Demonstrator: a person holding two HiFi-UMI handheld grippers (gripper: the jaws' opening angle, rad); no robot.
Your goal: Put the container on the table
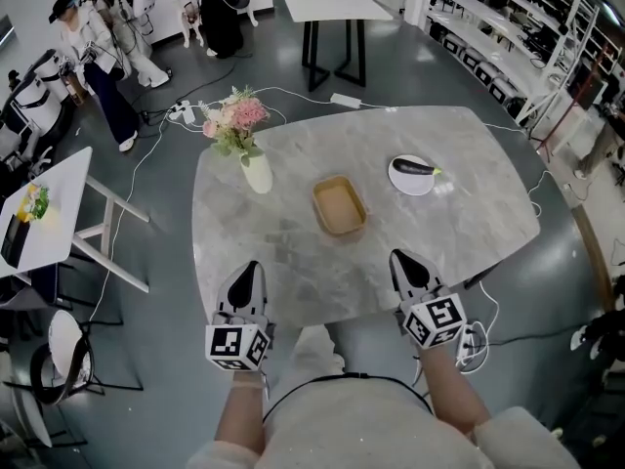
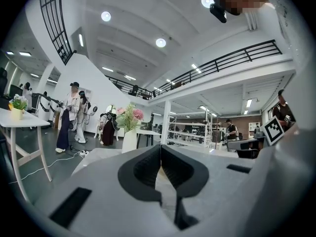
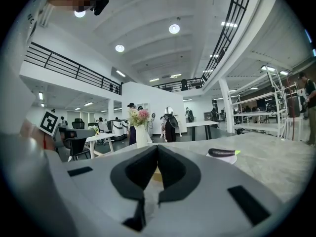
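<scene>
The left gripper [image 1: 252,268] and the right gripper [image 1: 400,258] both hover over the near edge of the marble table [image 1: 293,262], each with its jaws pressed together and nothing between them. Their tips point across the tabletop. The container [image 1: 339,206], a shallow tan rectangular tray, sits empty on the table near its middle, ahead of both grippers and well apart from them, roughly between their lines. To its left stands a white vase [image 1: 257,173] holding pink flowers [image 1: 234,115]. To its right lies a white plate [image 1: 415,183] with a dark eggplant [image 1: 414,167] resting on it. People stand farther back on the grey floor.
</scene>
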